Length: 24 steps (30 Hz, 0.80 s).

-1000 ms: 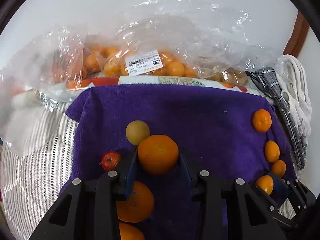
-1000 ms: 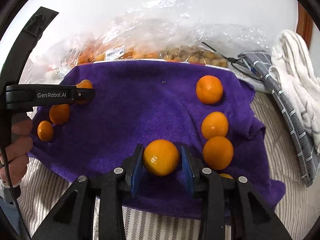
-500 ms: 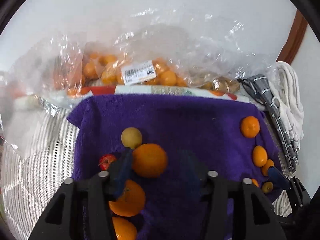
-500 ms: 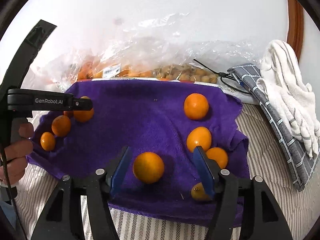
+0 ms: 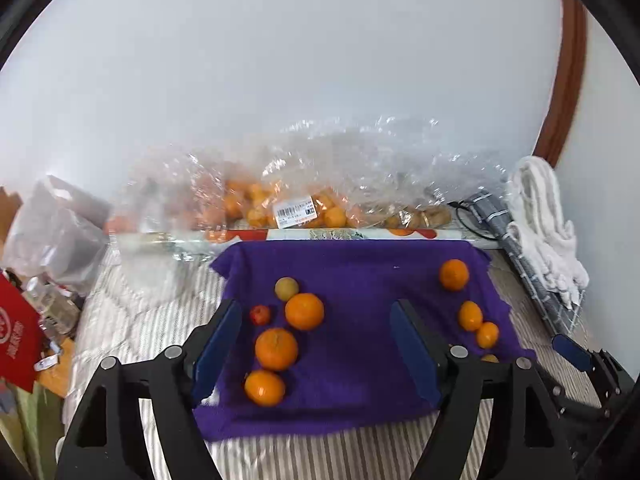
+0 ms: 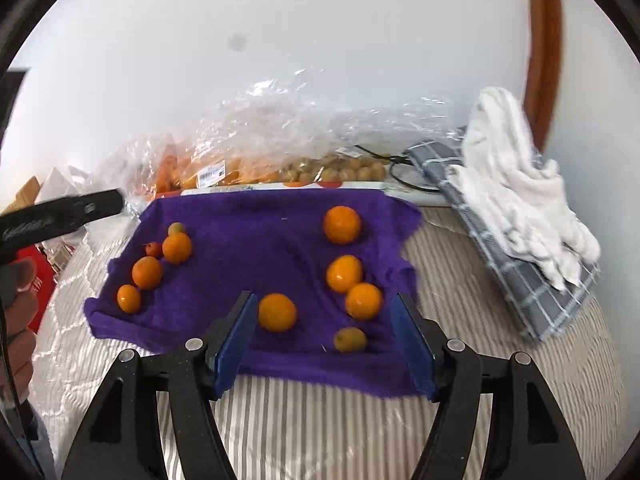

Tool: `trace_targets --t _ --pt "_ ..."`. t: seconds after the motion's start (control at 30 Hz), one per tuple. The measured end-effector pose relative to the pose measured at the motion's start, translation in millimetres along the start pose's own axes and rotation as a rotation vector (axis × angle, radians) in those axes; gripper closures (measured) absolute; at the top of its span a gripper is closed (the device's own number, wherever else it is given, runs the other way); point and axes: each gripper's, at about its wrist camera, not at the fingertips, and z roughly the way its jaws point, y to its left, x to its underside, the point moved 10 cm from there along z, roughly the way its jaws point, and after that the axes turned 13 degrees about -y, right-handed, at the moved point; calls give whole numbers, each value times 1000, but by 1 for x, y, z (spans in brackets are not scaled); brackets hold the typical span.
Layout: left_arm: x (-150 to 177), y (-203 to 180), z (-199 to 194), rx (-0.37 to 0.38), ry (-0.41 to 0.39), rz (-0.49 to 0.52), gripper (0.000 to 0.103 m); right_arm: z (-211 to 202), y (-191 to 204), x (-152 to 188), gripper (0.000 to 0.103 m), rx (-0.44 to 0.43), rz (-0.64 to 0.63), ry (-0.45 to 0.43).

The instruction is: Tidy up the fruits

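A purple towel [image 5: 360, 280] [image 6: 260, 240] lies on a striped bed cover. On its left side lie three oranges in a row [image 5: 304, 311], a small red fruit [image 5: 260, 314] and a yellowish fruit [image 5: 286, 288]. On its right side lie several oranges [image 6: 342, 224] and a small brownish fruit [image 6: 350, 339]; one orange [image 6: 277, 312] lies near the front edge. My left gripper [image 5: 316, 348] is open and empty, raised above the towel's front left. My right gripper [image 6: 324, 344] is open and empty, above the front edge.
Clear plastic bags of oranges [image 5: 296, 204] and small brown fruits [image 6: 336, 170] lie against the wall behind the towel. A grey checked cloth [image 6: 520, 280] with a white towel [image 6: 516, 184] lies at the right. Bags and a red box [image 5: 16, 332] sit at the left.
Both grippers let go of their oranges, opened wide and pulled back and up from the towel. The released oranges lie on the towel.
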Motion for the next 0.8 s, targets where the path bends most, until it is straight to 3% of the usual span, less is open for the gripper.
trace_targets --t 0.37,0.43,0.53,0.8 --pt "21 -12 -97 -33 -88 6 15 -83 -14 -2 34 -9 -12 -53" --pt "26 -15 -110 -25 -92 -2 15 -96 -14 -3 21 -10 -18 -68" --pt "30 -19 -126 -22 -99 -1 14 -118 -14 -8 11 19 -43 -112" --pt "40 -19 -154 -32 -125 1 14 -153 -13 -8 4 19 -49 -147"
